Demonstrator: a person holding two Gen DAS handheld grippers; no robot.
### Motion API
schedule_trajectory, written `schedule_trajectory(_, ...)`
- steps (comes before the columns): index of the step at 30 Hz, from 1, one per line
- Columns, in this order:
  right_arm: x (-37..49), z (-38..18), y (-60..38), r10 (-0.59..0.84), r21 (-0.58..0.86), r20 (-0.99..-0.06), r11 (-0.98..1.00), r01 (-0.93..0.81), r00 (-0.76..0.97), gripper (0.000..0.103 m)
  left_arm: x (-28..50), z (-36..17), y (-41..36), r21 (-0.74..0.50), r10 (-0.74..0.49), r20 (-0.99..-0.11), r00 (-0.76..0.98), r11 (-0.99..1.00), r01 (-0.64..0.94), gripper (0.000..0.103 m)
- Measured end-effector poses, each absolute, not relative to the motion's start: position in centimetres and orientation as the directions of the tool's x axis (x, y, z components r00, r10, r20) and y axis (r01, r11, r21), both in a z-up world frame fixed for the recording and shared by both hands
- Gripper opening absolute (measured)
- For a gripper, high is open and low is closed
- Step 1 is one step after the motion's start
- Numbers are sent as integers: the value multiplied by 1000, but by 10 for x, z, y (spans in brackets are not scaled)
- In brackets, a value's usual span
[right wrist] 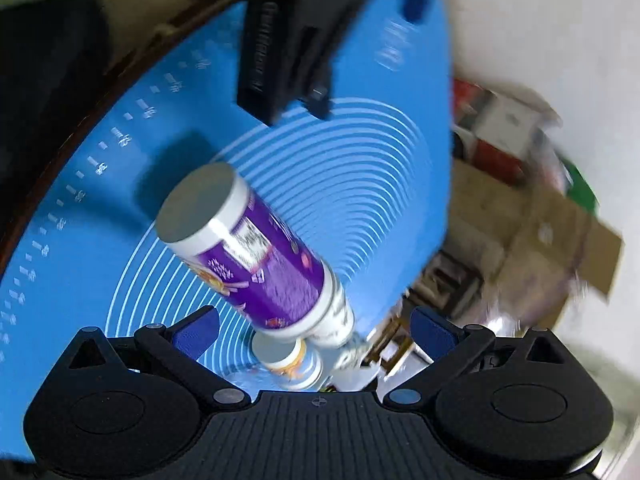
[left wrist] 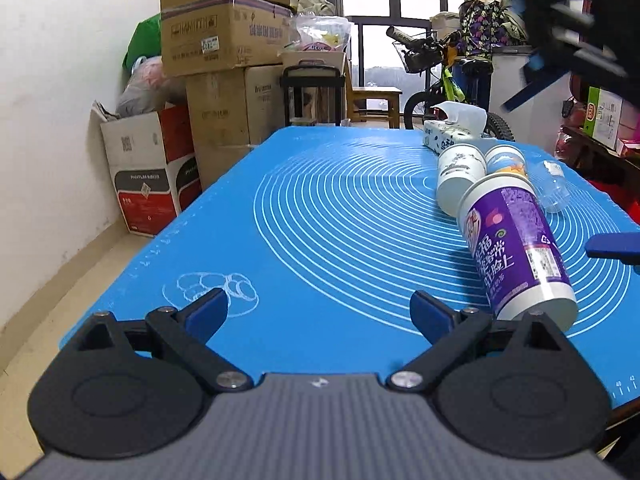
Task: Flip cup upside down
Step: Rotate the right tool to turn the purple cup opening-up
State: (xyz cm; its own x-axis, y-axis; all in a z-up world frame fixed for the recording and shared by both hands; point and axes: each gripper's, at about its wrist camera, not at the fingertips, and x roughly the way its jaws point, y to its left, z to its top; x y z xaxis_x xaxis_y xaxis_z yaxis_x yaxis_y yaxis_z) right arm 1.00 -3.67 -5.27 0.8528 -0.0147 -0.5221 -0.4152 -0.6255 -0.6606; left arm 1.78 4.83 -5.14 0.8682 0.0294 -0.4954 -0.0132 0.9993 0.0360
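A purple-and-white cup (left wrist: pixel 516 240) stands upside down on the blue mat (left wrist: pixel 320 208), flat base up; it also shows in the right wrist view (right wrist: pixel 248 256). Behind it stand a white upside-down cup (left wrist: pixel 460 172) and a smaller cup with an orange print (left wrist: pixel 506 160). My left gripper (left wrist: pixel 318 312) is open and empty, low over the mat to the left of the cups. My right gripper (right wrist: pixel 316 328) is open and empty, hovering above the cups and looking down; it shows at the top right of the left wrist view (left wrist: pixel 576 52).
A tissue pack (left wrist: pixel 452 132) and a clear plastic bottle (left wrist: pixel 556 184) lie at the mat's far right. Cardboard boxes (left wrist: pixel 224 60) are stacked by the wall on the left. A bicycle (left wrist: pixel 444 80) stands beyond the table.
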Motion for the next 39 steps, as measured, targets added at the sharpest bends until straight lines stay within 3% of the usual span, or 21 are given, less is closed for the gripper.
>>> schedule_trajectory(4,16,-59,-24,-26,-557,-590,-711,-429,807,101,16,-55,51,38,39,-500,865,999,-23,97)
schedule_trajectory(13,17,-109,-40,-116,-270,-634,-893,-360,764,97,17,-59,61,27,36,-512,858,999,-27,97)
schedule_trajectory(17,21,-126,-48,-109,-268,-622,-901,-341,776,90,19,-60,60,30,29,-514,857,999,-16,97)
schedule_trajectory(20,28,-127,-47,-85,-300,-620,-893,-336,780,74,21,-60,59,26,19,-517,856,1000,-6,97)
schedule_trajectory(26,27,-114,-42,-95,-375,-668,-814,-444,738,72,21,-59,57,18,5,-515,857,1000,5,97)
schedule_trajectory(33,39,-58,-29,-26,-575,-722,-532,-621,691,72,24,-54,57,-4,-13,-509,861,1000,13,97)
schedule_trajectory(39,54,4,-43,89,-684,-729,-47,-728,679,72,33,-39,48,4,-41,-468,883,999,48,97)
